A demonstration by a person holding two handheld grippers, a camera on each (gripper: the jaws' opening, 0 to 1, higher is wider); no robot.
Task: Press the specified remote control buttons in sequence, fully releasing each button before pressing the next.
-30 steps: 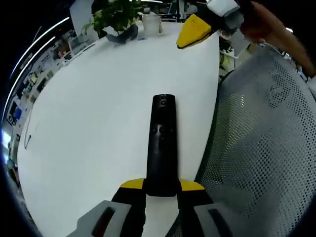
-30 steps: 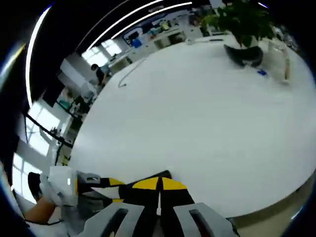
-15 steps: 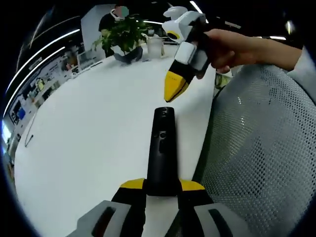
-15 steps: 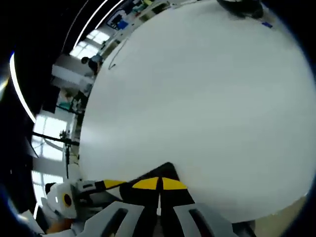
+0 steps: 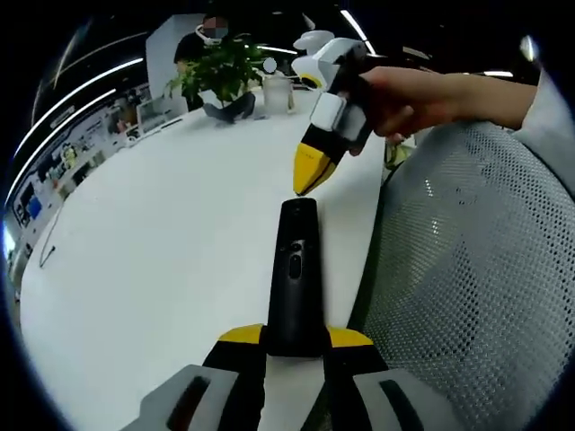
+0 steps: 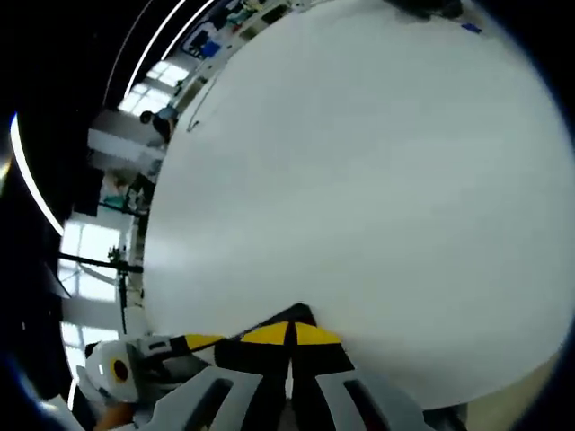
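The left gripper (image 5: 292, 346) has its fingers clamped on the near end of the black remote (image 5: 296, 269) above the white desk (image 5: 162, 233). The right gripper (image 5: 305, 184), fingers together, has come down close to the remote's far end, so a button press looks near.

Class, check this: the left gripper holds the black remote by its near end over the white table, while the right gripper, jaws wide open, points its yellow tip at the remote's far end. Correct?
Not quite. In the left gripper view, the right gripper has its jaws shut to a single yellow point, not wide open. The rest holds: the left gripper grips the black remote by its near end over the white table.
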